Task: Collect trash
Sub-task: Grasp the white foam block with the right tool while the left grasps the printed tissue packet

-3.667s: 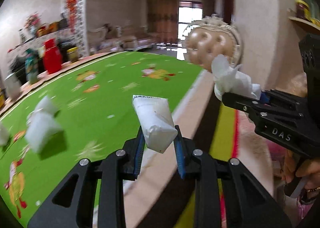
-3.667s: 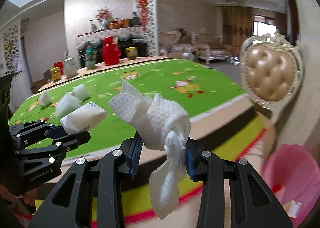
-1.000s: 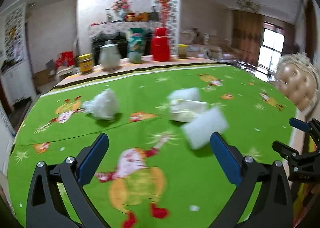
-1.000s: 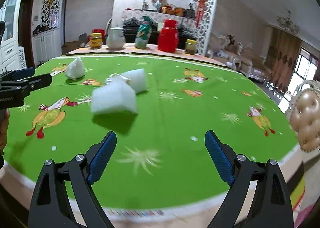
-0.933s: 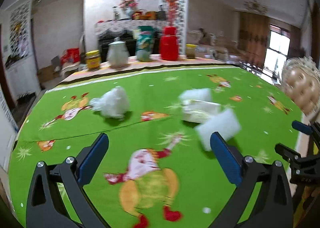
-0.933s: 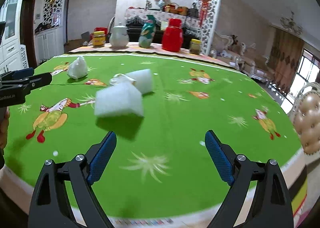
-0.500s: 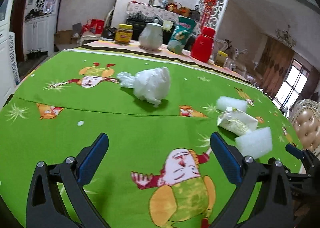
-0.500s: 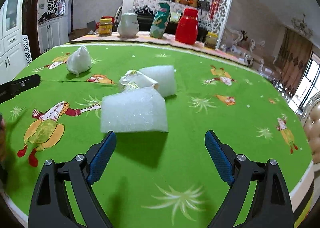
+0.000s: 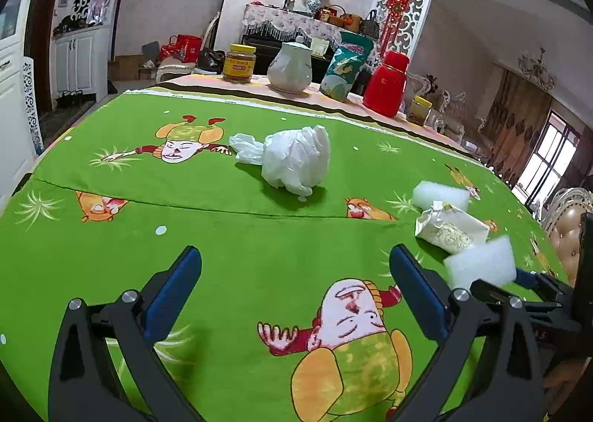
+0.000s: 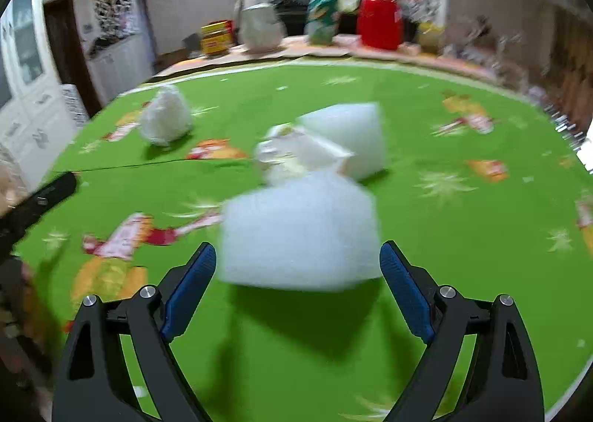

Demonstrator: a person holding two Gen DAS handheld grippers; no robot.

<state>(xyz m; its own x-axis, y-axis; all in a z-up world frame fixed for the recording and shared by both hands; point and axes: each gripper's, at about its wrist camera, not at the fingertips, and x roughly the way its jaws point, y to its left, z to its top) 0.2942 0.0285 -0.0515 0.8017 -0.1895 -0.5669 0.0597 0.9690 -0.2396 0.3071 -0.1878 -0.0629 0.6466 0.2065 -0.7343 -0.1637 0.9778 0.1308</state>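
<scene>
On the green tablecloth lie a crumpled white plastic bag, a near white foam block, a torn white wrapper and a far foam block. My left gripper is open and empty, well short of the bag. My right gripper is open, its jaws on either side of the near foam block, apart from it. The right gripper also shows at the left wrist view's right edge.
At the table's far edge stand a yellow-lidded jar, a white teapot, a green snack bag, a red thermos and a small jar. A padded chair back is at the right.
Both grippers, emptied and opened since 3.7 s ago, have moved in over the table. The right one has closed in on the near foam block; the left has swung toward the plastic bag.
</scene>
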